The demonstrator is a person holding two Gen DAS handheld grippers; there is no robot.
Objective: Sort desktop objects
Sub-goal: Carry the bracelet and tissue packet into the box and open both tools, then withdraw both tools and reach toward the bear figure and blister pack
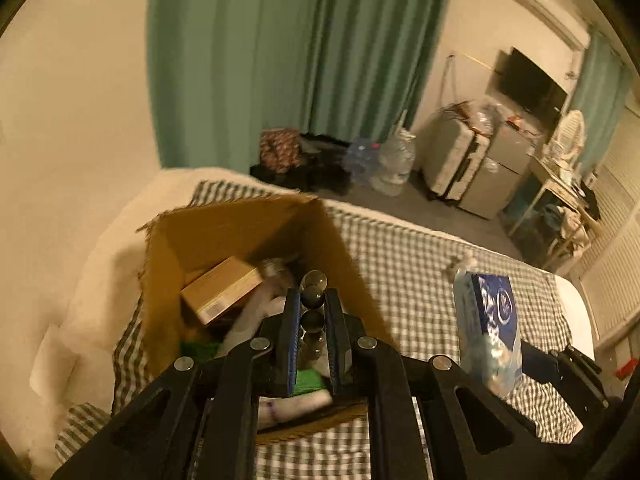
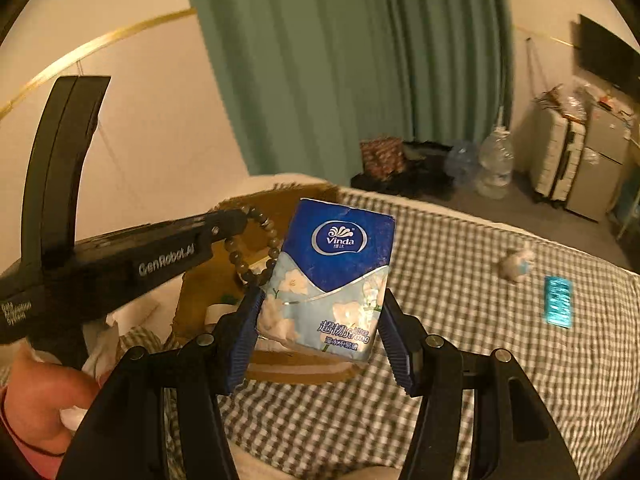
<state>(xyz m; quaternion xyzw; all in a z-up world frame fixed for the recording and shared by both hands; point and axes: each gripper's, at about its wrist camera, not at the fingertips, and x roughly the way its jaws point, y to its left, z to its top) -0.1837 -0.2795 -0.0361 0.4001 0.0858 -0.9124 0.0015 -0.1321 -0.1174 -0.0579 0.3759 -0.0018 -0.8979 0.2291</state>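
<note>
Cardboard box (image 1: 240, 236), small carton (image 1: 222, 288) inside

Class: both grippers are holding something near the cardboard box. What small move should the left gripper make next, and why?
Probably open the left gripper and drop the bead bracelet in: it hangs over the open cardboard box, which already holds items. The right gripper, holding the Vinda tissue pack, can follow.
</note>
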